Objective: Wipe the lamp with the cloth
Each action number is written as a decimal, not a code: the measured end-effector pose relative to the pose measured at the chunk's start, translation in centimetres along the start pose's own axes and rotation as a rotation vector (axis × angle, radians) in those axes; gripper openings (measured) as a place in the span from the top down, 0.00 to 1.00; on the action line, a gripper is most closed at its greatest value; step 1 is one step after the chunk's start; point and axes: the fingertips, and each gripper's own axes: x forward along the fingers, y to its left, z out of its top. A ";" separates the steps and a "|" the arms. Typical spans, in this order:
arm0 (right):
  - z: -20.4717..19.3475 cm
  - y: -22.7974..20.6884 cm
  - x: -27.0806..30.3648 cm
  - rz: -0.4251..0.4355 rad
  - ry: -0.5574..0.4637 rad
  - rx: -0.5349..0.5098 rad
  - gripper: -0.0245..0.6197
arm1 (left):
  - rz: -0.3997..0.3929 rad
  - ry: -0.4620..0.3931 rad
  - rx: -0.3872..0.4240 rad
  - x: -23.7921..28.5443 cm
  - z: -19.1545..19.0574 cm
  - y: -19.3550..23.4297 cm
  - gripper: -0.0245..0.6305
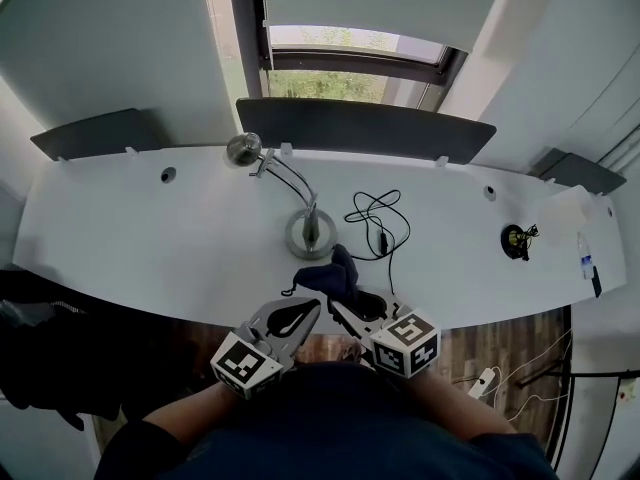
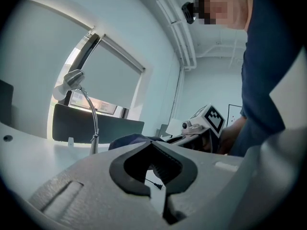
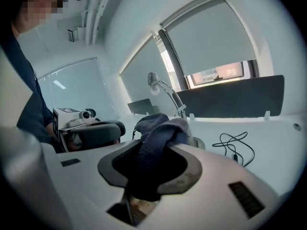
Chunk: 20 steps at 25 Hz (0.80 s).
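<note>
Cloth clamped in the right gripper (image 3: 156,147), just near of the lamp (image 1: 305,238).
The right jaws are closed tight on the dark cloth (image 1: 328,274), which is bunched at the near edge of the desk (image 1: 150,238). The left gripper (image 1: 305,310) sits just left of it, jaws together and holding nothing. A loose black cable (image 1: 375,223) lies right of the lamp's base. A dark panel (image 1: 365,128) stands along the far edge.

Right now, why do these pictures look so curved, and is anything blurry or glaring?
Head view: the wide lens bows the desk into an arc. Left gripper view: dark round edges, window glow behind the lamp. Right gripper view: the cloth up close looks soft.
</note>
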 end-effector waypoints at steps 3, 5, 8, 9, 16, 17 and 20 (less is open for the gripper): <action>-0.3 0.0 -1.3 0.016 -0.018 -0.006 0.77 | 0.013 0.009 0.014 0.2 -0.1 -1.3 0.95; -0.5 -0.2 -1.9 0.024 -0.025 -0.015 0.77 | 0.029 -0.005 0.015 0.4 0.5 -2.1 0.95; -0.6 0.2 -2.5 0.043 -0.028 -0.031 0.77 | 0.051 -0.005 0.021 0.5 0.6 -2.7 0.95; -0.6 0.4 -2.6 0.050 -0.028 -0.040 0.77 | 0.057 -0.004 0.024 0.4 0.6 -2.9 0.95; -0.9 1.2 -2.5 0.080 -0.016 -0.104 0.77 | 0.086 -0.010 0.027 0.2 0.4 -3.3 0.95; -0.9 1.2 -2.5 0.086 -0.014 -0.106 0.77 | 0.092 -0.010 0.029 0.2 0.6 -3.3 0.95; -1.0 1.6 -2.4 0.096 -0.010 -0.116 0.77 | 0.106 -0.018 0.027 -0.1 0.5 -3.4 0.95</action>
